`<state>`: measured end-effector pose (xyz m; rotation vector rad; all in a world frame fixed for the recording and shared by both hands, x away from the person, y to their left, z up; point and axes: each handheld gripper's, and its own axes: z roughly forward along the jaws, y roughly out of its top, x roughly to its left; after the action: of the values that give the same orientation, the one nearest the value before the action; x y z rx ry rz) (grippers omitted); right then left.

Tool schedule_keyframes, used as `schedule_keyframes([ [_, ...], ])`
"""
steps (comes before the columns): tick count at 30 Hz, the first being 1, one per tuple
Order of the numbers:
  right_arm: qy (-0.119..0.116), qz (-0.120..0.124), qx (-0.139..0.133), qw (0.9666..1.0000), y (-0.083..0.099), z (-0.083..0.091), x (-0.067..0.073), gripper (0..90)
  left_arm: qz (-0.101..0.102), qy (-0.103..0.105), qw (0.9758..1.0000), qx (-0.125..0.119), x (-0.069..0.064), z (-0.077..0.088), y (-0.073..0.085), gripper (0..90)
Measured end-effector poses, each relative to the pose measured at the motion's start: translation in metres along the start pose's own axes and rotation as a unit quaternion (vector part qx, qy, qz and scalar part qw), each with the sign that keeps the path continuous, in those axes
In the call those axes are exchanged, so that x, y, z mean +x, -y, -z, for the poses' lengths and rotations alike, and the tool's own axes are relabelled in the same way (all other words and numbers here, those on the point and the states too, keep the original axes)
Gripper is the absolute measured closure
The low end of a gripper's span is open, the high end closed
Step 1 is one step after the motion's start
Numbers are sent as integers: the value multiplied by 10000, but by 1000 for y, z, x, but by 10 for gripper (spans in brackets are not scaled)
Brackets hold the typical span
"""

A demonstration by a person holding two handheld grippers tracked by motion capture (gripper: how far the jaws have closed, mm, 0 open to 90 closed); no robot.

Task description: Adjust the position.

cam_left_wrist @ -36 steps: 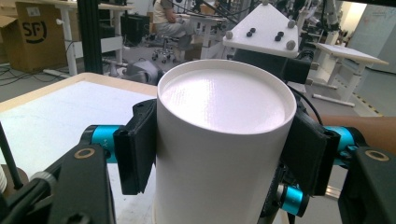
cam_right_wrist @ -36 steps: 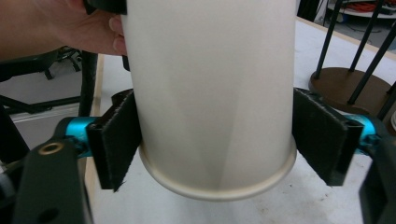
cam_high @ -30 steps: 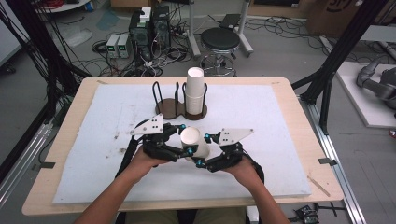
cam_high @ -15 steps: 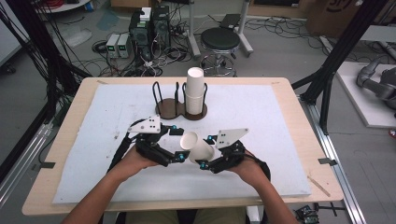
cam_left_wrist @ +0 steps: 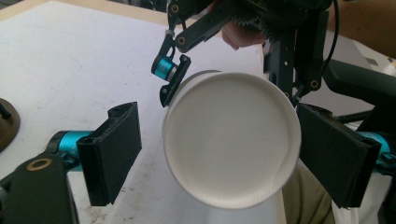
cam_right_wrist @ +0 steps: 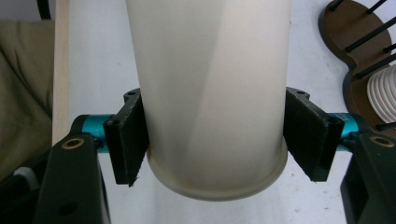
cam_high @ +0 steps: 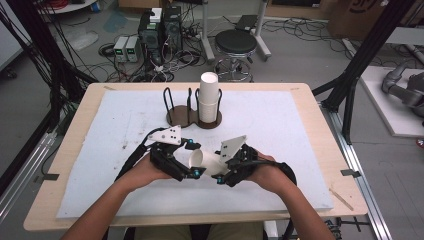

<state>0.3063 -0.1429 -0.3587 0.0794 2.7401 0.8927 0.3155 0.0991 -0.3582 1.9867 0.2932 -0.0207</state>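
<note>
**White paper cup held sideways between two claws above the tabletop**

A plain white paper cup (cam_high: 207, 161) lies on its side in the air between the two hands, low over the white foam mat (cam_high: 280, 125) that covers the wooden tabletop (cam_high: 320, 145). In the high view its closed base points toward the left claw (cam_high: 192, 160) and its rolled rim end sits in the right claw (cam_high: 223, 167).

The right claw (cam_right_wrist: 215, 140) is closed on the cup (cam_right_wrist: 210, 93) near the rim: in the right gripper view the left pad (cam_right_wrist: 128, 140) presses against the cup wall, and the right pad (cam_right_wrist: 308, 140) meets it on the other side just above the rolled lip. The cup runs away from that camera, straight up the middle between the jaws.

The left claw (cam_left_wrist: 229, 154) stands wide. Its jaws have just been opening, then eased in a touch. In the left gripper view the cup's round base (cam_left_wrist: 231, 144) faces the camera and sits between the two pads. The left pad (cam_left_wrist: 112, 151) is clearly apart from the cup with mat showing in the gap; the right pad (cam_left_wrist: 334, 156) is just beside the base edge, and I cannot tell whether it touches.

Farther back on the mat stands a dark brown wooden holder with black wire posts (cam_high: 182, 112), with a stack of white paper cups (cam_high: 209, 97) upright in its right ring, well apart from the held cup.
</note>
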Motion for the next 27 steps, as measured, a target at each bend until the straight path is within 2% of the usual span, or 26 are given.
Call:
schedule_keyframes([
  [6, -50, 156, 230, 9996, -3, -6, 5, 296, 35, 78, 9998, 201, 1, -4, 1, 198],
  [9, -50, 165, 237, 9996, -3, -7, 6, 295, 56, 150, 9995, 256, 3, -5, 1, 233],
  [13, -87, 140, 251, 9995, -2, -9, 6, 295, -33, 291, 9991, 323, 3, -5, 2, 302],
  [21, -70, 97, 207, 9997, 2, -10, 5, 278, -112, 209, 9991, 340, 4, -6, 2, 337],
  [22, -86, -1, 142, 9999, 4, -10, 3, 242, -137, 202, 9993, 296, 5, -4, 2, 341],
  [23, -86, -1, 142, 9999, 4, -10, 3, 242, -137, 202, 9993, 296, 5, -4, 2, 342],
  [27, -110, -362, -417, 9984, 10, -2, 1, 211, -94, 226, 9997, -28, 6, 2, 2, 348],
])
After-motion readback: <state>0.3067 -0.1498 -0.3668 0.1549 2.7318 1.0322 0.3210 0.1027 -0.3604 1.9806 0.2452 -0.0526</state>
